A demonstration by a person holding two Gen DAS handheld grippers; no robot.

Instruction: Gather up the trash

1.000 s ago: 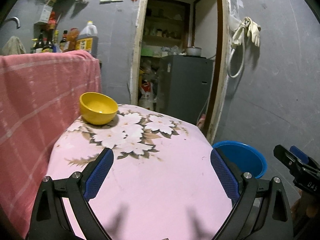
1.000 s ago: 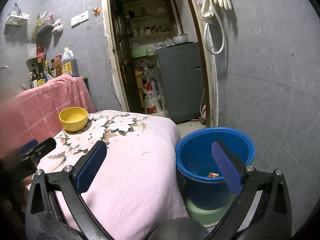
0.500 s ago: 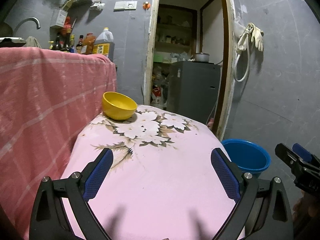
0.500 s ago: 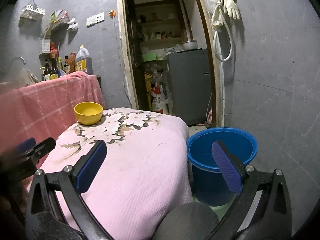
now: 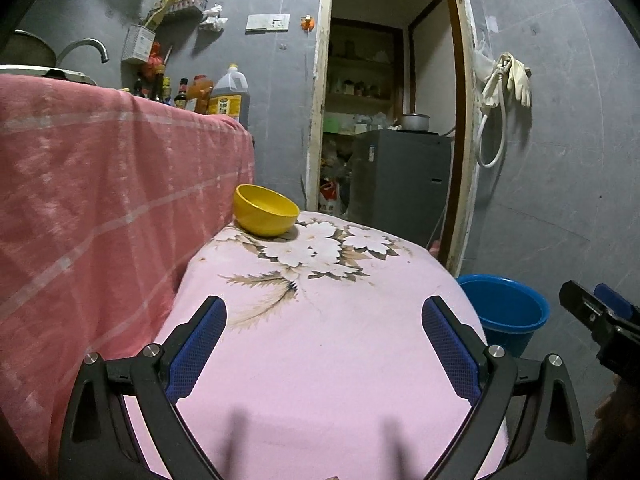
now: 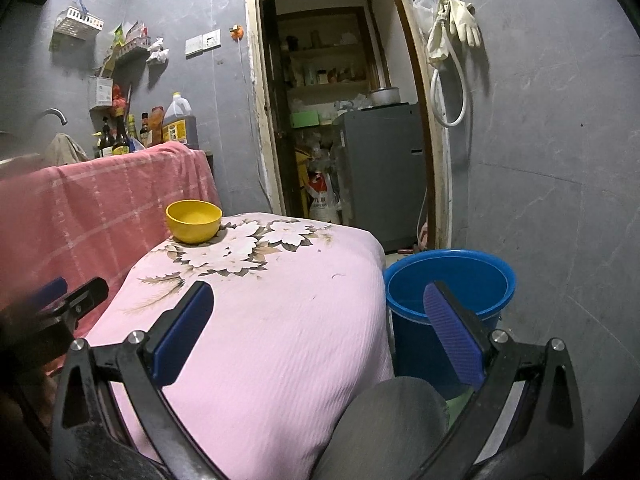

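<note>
Nearest: left claw [image 5: 324, 344] spread wide, nothing between its blue pads, poised low over the near end of the bench [image 5: 340, 360]. Right claw [image 6: 320, 324] likewise wide open and empty, held over the bench's right edge, its right finger lined up in front of the blue bucket [image 6: 452, 280]. Both look parked at rest height, probably between pickups.

Bench top is draped in pink floral cloth; I see no loose trash on it. A dark fleck or thread near the right edge is too small to identify. A grey-clad knee [image 6: 384, 420] sits below the right claw.

Bucket stands on the floor just beside the bench's right edge, mouth open upward, presumably placed so trash can be dropped straight off the edge. Contents not visible from here.

Farther: yellow bowl [image 5: 265, 216] at the far left corner, against the red checked cloth [image 5: 100, 200]. The middle of the bench is open room; left side is hemmed in by that cloth, right side drops to the bucket.
</note>
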